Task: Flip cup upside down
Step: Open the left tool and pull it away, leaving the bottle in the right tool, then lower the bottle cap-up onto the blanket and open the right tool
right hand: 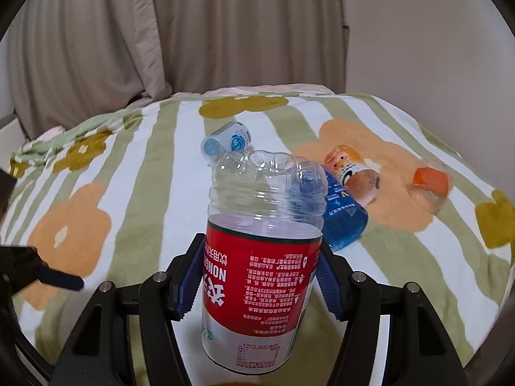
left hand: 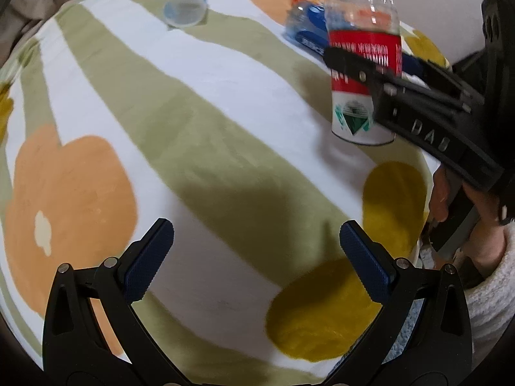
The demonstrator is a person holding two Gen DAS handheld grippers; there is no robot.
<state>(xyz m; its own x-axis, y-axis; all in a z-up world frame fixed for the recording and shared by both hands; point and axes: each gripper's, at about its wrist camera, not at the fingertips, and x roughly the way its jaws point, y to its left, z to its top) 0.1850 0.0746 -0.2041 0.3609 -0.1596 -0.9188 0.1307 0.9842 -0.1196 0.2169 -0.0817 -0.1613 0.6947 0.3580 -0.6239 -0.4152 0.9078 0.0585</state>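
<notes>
Clamped between the right tongs (right hand: 257, 284), the cut-bottle cup (right hand: 257, 276) stands inverted on the striped blanket (right hand: 154, 173), light, thin-walled and easily crushed, best gripped on its red label, while the left tongs (left hand: 256, 257) gape empty.

Beige curtain (right hand: 161, 32) behind bed, plain pale wall (right hand: 418, 32) right; striped floral blanket (right hand: 154, 167) covers surface.

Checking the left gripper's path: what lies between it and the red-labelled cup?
In the left wrist view, only bare floral blanket lies between the open left gripper and the red-labelled cup, which the right gripper grips.
</notes>
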